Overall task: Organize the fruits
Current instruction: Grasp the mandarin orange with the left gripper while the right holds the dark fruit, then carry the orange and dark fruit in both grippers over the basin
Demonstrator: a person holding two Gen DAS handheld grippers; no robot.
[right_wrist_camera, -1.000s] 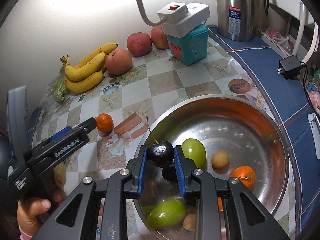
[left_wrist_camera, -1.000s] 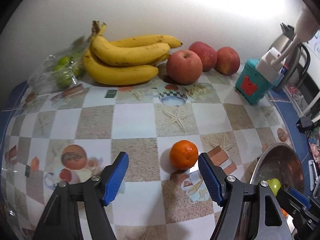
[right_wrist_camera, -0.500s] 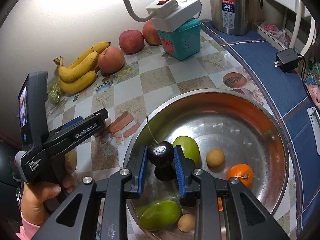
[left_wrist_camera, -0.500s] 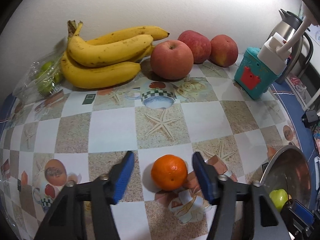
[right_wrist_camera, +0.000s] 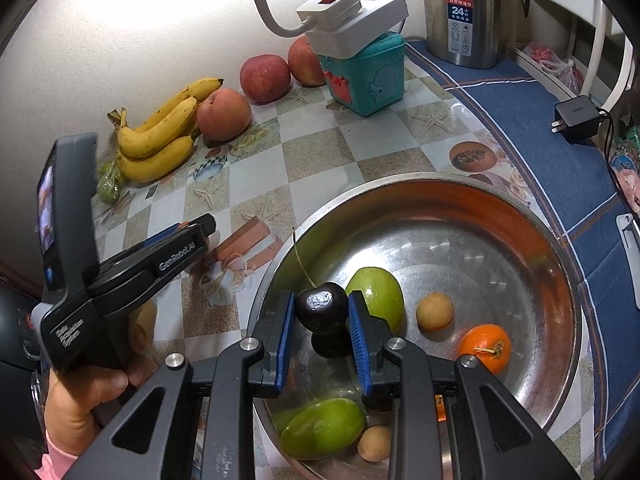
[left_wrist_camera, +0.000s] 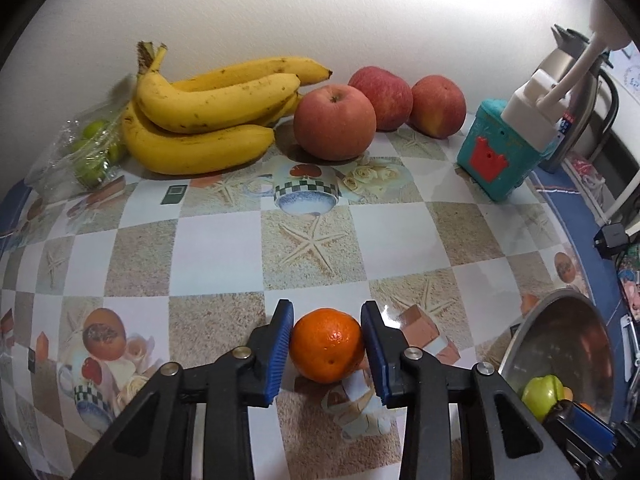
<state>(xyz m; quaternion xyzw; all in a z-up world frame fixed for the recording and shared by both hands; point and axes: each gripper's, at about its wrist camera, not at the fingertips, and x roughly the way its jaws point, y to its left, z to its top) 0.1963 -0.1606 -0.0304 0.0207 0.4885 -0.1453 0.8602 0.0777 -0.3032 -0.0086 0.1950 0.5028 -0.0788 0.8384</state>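
Since a second ago the left gripper point(left_wrist_camera: 326, 346) has pushed forward over the tablecloth point(left_wrist_camera: 224, 248) so that the mandarin point(left_wrist_camera: 327, 345), then ahead of its spread fingers, now sits between the blue pads; the jaws are closing, both pads right at the fruit's sides, though whether they press on it I cannot tell. Mandarin rests on the checked cloth, just left of the steel bowl point(left_wrist_camera: 560, 320). Right gripper point(right_wrist_camera: 321, 314) unchanged over the bowl's near side: fingers pinching a dark cherry point(right_wrist_camera: 321, 307), stem sticking up-left, fruit held above the bowl floor with its reflection under it. In the bowl point(right_wrist_camera: 440, 188): two green fruits point(right_wrist_camera: 378, 294), two small tan round ones point(right_wrist_camera: 434, 312), one orange mandarin point(right_wrist_camera: 485, 347). Against the wall: banana bunch point(left_wrist_camera: 204, 120), three apples point(left_wrist_camera: 335, 122), bagged green fruit point(left_wrist_camera: 90, 152), teal box point(left_wrist_camera: 500, 156) with a white power strip on top.
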